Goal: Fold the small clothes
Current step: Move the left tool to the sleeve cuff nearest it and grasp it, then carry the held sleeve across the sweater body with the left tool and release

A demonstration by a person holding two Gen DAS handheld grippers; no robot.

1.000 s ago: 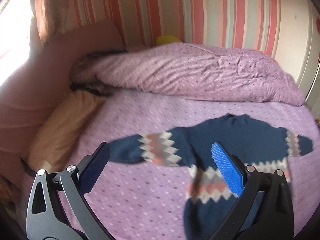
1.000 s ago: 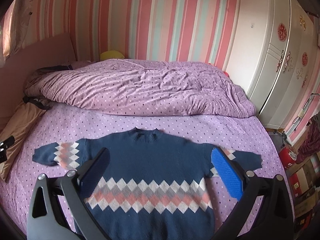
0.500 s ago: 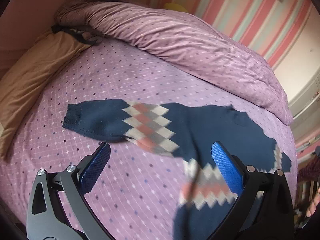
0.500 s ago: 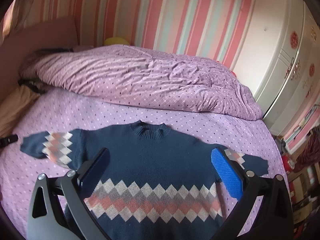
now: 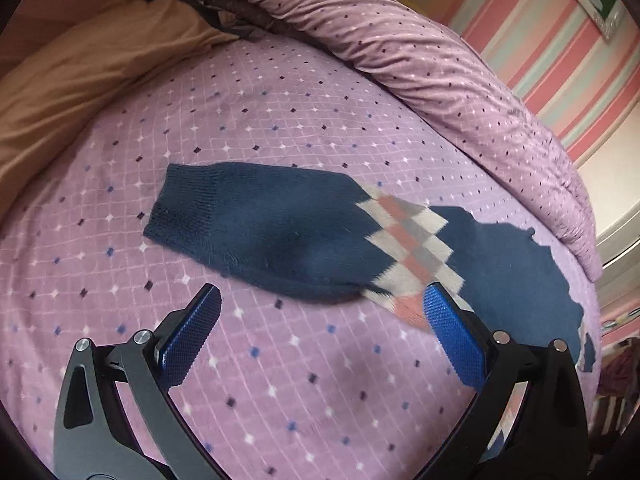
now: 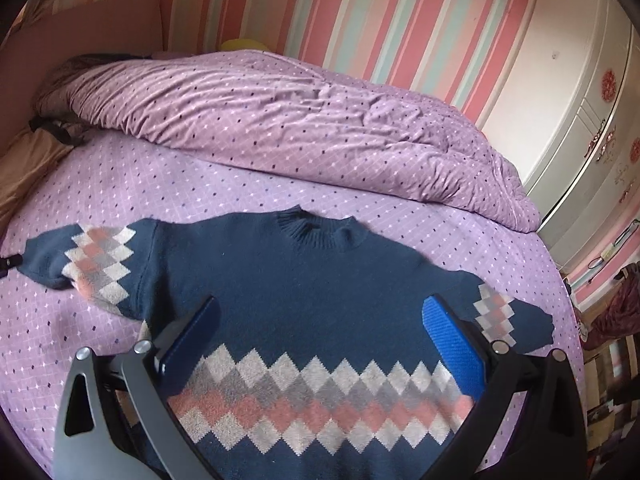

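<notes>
Left gripper (image 5: 320,312) hangs spread wide, nothing between its blue pads, poised just short of the sweater's (image 6: 304,292) left sleeve (image 5: 260,232). That sleeve lies stretched out flat on the bed (image 5: 280,380), cuff (image 5: 180,204) pointing away from the sweater's body. The whole navy knit is spread face up, neck toward the rumpled duvet (image 6: 280,120). Over to the right gripper (image 6: 320,316): also splayed open, empty, hovering above the sweater's chest, above the diamond band (image 6: 320,400). This looks like soft, light, floppy wool; it should drape and bunch rather than slide, so the ribbed cuff or sleeve edge is probably the firmest pinch point. The left wrist view gives the cuff ribbing up close but cuts off most of the body. The right wrist view shows collar (image 6: 320,228), both sleeves and the white wardrobe (image 6: 580,100) beyond the sweater.
</notes>
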